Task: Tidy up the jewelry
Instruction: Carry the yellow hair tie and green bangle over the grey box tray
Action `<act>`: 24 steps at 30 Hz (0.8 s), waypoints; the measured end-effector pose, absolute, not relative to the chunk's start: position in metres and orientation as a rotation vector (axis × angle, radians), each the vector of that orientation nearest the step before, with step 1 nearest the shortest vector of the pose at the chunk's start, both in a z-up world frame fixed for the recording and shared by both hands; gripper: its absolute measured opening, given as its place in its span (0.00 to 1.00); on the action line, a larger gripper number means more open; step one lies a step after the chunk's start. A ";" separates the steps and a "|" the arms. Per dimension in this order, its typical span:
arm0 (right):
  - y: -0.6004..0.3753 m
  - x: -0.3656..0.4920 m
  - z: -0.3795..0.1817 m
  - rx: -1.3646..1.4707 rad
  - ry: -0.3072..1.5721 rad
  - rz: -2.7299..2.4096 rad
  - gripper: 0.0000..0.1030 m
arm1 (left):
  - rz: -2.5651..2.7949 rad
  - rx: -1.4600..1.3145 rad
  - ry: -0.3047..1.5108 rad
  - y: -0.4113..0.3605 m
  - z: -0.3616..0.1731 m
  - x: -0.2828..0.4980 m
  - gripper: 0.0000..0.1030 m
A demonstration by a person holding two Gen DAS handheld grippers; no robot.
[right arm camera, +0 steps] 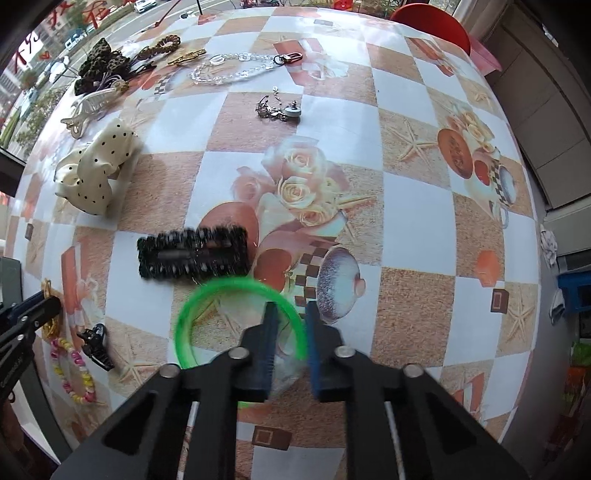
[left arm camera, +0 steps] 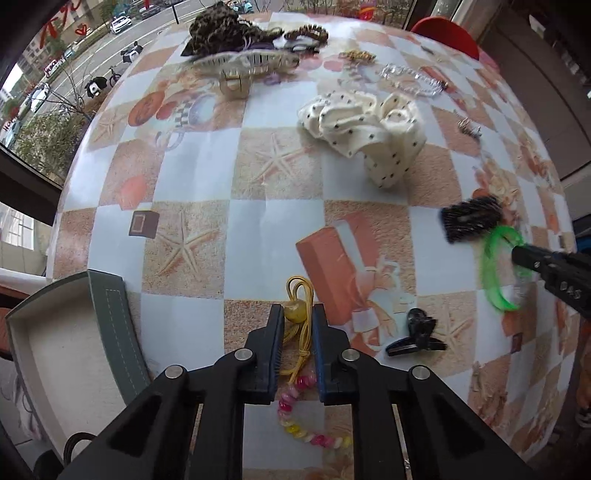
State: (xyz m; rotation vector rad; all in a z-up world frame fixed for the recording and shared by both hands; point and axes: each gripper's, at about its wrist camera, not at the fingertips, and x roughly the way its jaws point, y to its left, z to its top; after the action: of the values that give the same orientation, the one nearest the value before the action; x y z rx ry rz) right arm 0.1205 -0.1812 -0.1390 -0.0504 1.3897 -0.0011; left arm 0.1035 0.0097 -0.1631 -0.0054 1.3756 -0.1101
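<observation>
Left gripper (left arm camera: 298,314) points down at the table (left arm camera: 207,166), fingers pinched on the yellow bead (left arm camera: 295,312) of a yellow cord bracelet (left arm camera: 300,343); the cord loop shows beyond the tips, and a string of pink and yellow beads (left arm camera: 306,432) trails back beneath the gripper. Right gripper (right arm camera: 291,314) also points down, jaws pressed together on the rim of a green bangle (right arm camera: 207,295), which lies on the tablecloth just in front of a black rhinestone hair clip (right arm camera: 192,254); bangle blurred. Open grey box (left arm camera: 66,354) sits at the table edge, left of the left gripper, pale lining visible. Small black claw clip (left arm camera: 415,334) lies just right of the left gripper. Farther out: cream polka-dot scrunchie (left arm camera: 364,125) mid-table, cream claw clip (left arm camera: 243,68) and leopard-print scrunchie (left arm camera: 218,31) at the far edge, clear chain (right arm camera: 236,66) and a small metal charm cluster (right arm camera: 277,109) well apart from both grippers.
</observation>
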 end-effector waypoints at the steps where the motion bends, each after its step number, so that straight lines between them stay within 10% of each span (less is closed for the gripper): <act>1: -0.181 0.119 -0.137 -0.040 1.388 -0.002 0.07 | -0.113 -0.016 1.371 0.012 -0.159 0.102 0.18; 24: -0.191 0.072 -0.077 0.158 1.360 0.057 0.07 | -0.142 -0.132 1.222 0.067 -0.071 0.062 0.16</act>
State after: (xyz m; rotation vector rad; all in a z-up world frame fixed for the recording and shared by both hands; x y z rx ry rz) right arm 0.0723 -0.1913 -0.0766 0.1582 1.3597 0.0575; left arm 0.0625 0.0674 -0.0705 -0.1319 1.2225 -0.1424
